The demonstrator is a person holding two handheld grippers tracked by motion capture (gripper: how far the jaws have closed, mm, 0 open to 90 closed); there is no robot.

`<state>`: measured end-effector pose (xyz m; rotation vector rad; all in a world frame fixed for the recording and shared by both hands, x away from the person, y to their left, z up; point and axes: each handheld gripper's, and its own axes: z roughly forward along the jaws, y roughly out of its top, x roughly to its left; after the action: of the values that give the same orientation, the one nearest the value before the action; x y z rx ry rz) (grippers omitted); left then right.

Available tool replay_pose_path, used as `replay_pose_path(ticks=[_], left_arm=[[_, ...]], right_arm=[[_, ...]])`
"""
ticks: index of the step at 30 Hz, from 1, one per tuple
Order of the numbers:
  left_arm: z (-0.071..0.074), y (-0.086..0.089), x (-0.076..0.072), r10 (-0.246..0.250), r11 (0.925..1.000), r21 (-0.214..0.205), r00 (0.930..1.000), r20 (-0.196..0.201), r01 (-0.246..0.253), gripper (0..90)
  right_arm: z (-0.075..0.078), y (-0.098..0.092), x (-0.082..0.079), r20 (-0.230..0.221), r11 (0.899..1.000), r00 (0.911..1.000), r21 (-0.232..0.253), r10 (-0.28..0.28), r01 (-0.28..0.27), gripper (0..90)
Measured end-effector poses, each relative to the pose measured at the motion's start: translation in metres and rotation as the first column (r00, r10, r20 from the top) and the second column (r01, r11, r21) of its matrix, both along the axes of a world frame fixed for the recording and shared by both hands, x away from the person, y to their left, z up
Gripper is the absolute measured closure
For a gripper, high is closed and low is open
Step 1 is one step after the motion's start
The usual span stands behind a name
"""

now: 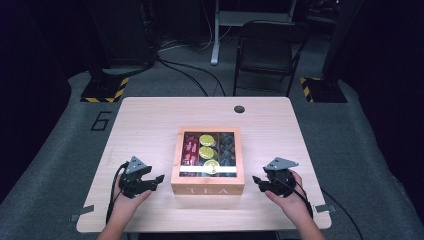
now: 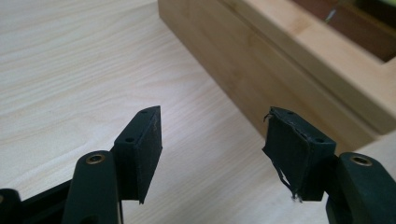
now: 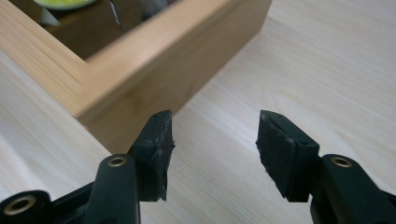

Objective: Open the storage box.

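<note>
We saw both forearms enter from the bottom edge of the high view, the left gripper (image 1: 156, 181) at lower left and the right gripper (image 1: 258, 182) at lower right, each pointing inward at the tea box (image 1: 208, 188). Both grippers' jaws stood partly apart over bare table (image 1: 145, 120), gripping and touching nothing. The box lay in the lower centre between them, just beside each gripper without contact.
</note>
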<state>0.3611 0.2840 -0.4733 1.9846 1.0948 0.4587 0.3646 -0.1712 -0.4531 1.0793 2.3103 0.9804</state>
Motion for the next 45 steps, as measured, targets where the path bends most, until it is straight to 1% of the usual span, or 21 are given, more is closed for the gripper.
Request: replay_pose_path(ticks=[4, 6, 9, 11, 12, 14, 15, 18, 20, 22, 23, 25, 27, 29, 31, 34, 35, 36, 38, 43, 45], left_arm=[[0.01, -0.002, -0.009, -0.022, 0.9997, 0.009, 0.9992, 0.035, 0.021, 36.3], [0.014, -0.003, -0.013, -0.035, 0.9994, 0.0, 0.9985, 0.041, 0.035, 36.4], [0.019, -0.007, -0.019, -0.052, 0.9986, -0.008, 0.9973, 0.052, 0.052, 36.4], [0.02, -0.011, -0.024, -0.059, 0.998, -0.021, 0.9965, 0.06, 0.06, 36.4], [0.022, -0.012, -0.026, -0.072, 0.9972, -0.016, 0.9961, 0.052, 0.073, 36.4], [0.023, -0.016, -0.03, -0.085, 0.9963, -0.006, 0.9945, 0.06, 0.086, 36.4], [0.023, -0.018, -0.032, -0.086, 0.9961, -0.016, 0.9946, 0.059, 0.087, 36.4], [0.022, -0.023, -0.036, -0.108, 0.9939, -0.018, 0.9927, 0.052, 0.109, 36.3], [0.021, -0.027, -0.037, -0.126, 0.9915, -0.029, 0.9912, 0.042, 0.127, 36.3], [0.02, -0.03, -0.037, -0.144, 0.9891, -0.023, 0.9889, 0.034, 0.145, 36.3], [0.018, -0.031, -0.036, -0.145, 0.9888, -0.029, 0.9886, 0.039, 0.146, 36.3], [0.015, -0.033, -0.035, -0.164, 0.9852, -0.049, 0.9864, 0.015, 0.164, 36.2], [0.012, -0.035, -0.035, -0.176, 0.9832, -0.049, 0.9844, 0.001, 0.176, 36.3], [0.01, -0.036, -0.034, -0.179, 0.9832, -0.04, 0.9839, 0.0, 0.178, 36.4], [0.008, -0.037, -0.033, -0.173, 0.9841, -0.04, 0.9849, 0.012, 0.173, 38.1], [0.005, -0.039, -0.033, -0.182, 0.9828, -0.034, 0.9833, 0.001, 0.182, 41.0], [0.004, -0.04, -0.033, -0.184, 0.9826, -0.022, 0.9829, 0.006, 0.184, 42.0], [0.003, -0.042, -0.033, -0.178, 0.9838, -0.025, 0.9841, 0.007, 0.178, 43.0], [0.003, -0.042, -0.032, -0.186, 0.9823, -0.017, 0.9825, -0.001, 0.186, 43.9], [-0.001, -0.046, -0.031, -0.184, 0.983, 0.004, 0.983, 0.0, 0.184, 47.1], [-0.002, -0.046, -0.03, -0.181, 0.9834, -0.001, 0.9834, 0.0, 0.181, 47.5]], right_arm=[[0.017, 0.004, -0.008, 0.014, 0.999, 0.9998, 0.045, 0.016, -0.017, 45.8], [0.022, 0.006, -0.011, 0.02, 0.997, 0.9992, 0.067, 0.034, -0.035, 45.4], [0.022, 0.011, -0.019, 0.027, 0.994, 0.9983, 0.097, 0.052, -0.054, 44.8], [0.021, 0.015, -0.023, 0.016, 0.991, 0.9977, 0.115, 0.066, -0.067, 44.8], [0.021, 0.016, -0.025, 0.015, 0.99, 0.9972, 0.117, 0.074, -0.075, 44.8], [0.021, 0.018, -0.029, 0.019, 0.988, 0.9958, 0.127, 0.089, -0.091, 44.3], [0.021, 0.02, -0.031, 0.018, 0.986, 0.9956, 0.136, 0.092, -0.094, 44.2], [0.017, 0.024, -0.035, 0.029, 0.985, 0.9928, 0.126, 0.117, -0.119, 43.4], [0.013, 0.027, -0.036, 0.024, 0.986, 0.9924, 0.116, 0.121, -0.123, 43.1], [0.008, 0.029, -0.035, 0.017, 0.986, 0.992, 0.11, 0.125, -0.126, 43.1], [0.006, 0.03, -0.035, 0.011, 0.986, 0.992, 0.108, 0.126, -0.126, 43.2], [0.002, 0.031, -0.033, 0.002, 0.986, 0.9918, 0.104, 0.128, -0.127, 43.6], [-0.001, 0.031, -0.032, -0.007, 0.987, 0.9915, 0.097, 0.13, -0.128, 43.9], [-0.005, 0.032, -0.031, -0.016, 0.987, 0.9914, 0.1, 0.13, -0.128, 44.5], [-0.007, 0.034, -0.03, -0.019, 0.987, 0.9905, 0.091, 0.136, -0.134, 45.1], [-0.011, 0.036, -0.03, -0.016, 0.988, 0.9906, 0.075, 0.136, -0.135, 46.6], [-0.011, 0.036, -0.029, -0.015, 0.988, 0.9901, 0.073, 0.139, -0.138, 47.1], [-0.012, 0.036, -0.029, -0.013, 0.988, 0.9903, 0.069, 0.138, -0.137, 47.8], [-0.013, 0.036, -0.029, -0.016, 0.988, 0.9898, 0.07, 0.141, -0.14, 49.0], [-0.016, 0.037, -0.027, -0.026, 0.988, 0.9898, 0.065, 0.14, -0.138, 53.0], [-0.017, 0.037, -0.026, -0.021, 0.987, 0.9888, 0.059, 0.148, -0.146, 53.9]])
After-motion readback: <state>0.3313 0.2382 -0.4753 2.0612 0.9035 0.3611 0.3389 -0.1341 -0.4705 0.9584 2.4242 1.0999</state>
